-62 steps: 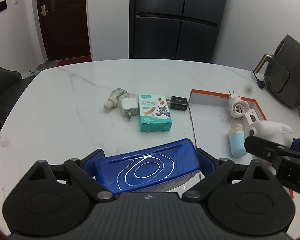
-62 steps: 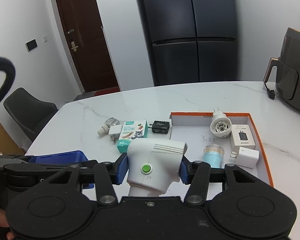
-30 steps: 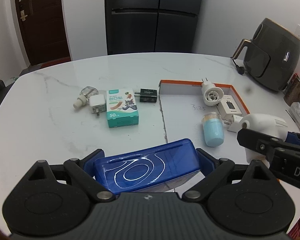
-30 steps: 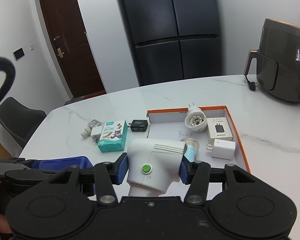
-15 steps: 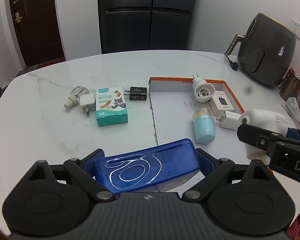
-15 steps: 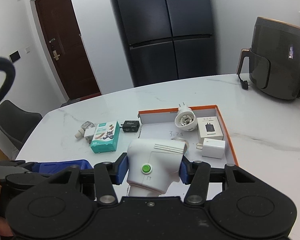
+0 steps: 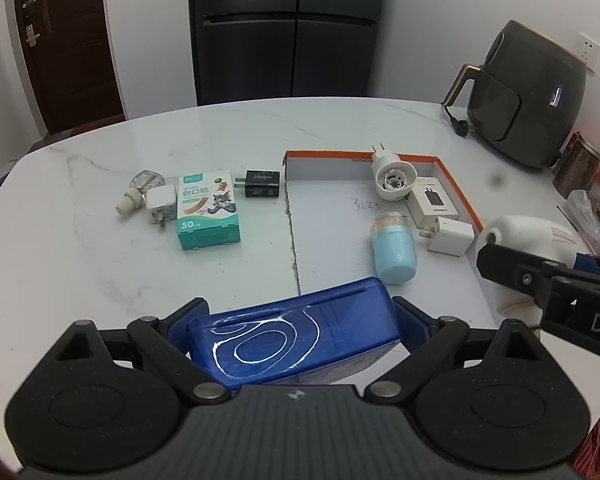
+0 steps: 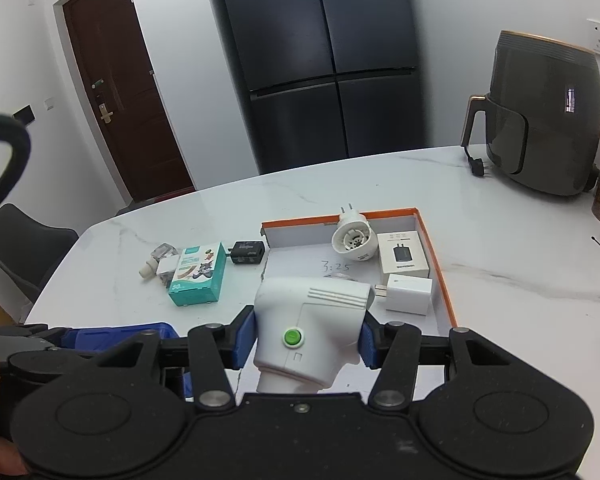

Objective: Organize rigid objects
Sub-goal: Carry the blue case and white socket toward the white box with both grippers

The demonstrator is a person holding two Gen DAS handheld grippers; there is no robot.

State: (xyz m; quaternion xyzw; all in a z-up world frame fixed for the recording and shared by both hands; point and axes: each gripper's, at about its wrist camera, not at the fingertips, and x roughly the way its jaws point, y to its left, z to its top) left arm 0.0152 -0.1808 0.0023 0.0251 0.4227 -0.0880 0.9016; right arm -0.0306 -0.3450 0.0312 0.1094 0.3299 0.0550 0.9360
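On a white marble table, an orange-rimmed tray at right of centre holds chargers and a pale blue cylinder. At the bottom of its frame the left gripper pinches a blue box, whose lower half is hidden. The right gripper clamps a white device with a green button, its base cut off and most of the cylinder hidden behind it.

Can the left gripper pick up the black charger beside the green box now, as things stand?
Probably not. The left gripper is already shut on a blue box, so its jaws are full. The black charger itself lies uncovered on the table, with nothing lying across the way to it.
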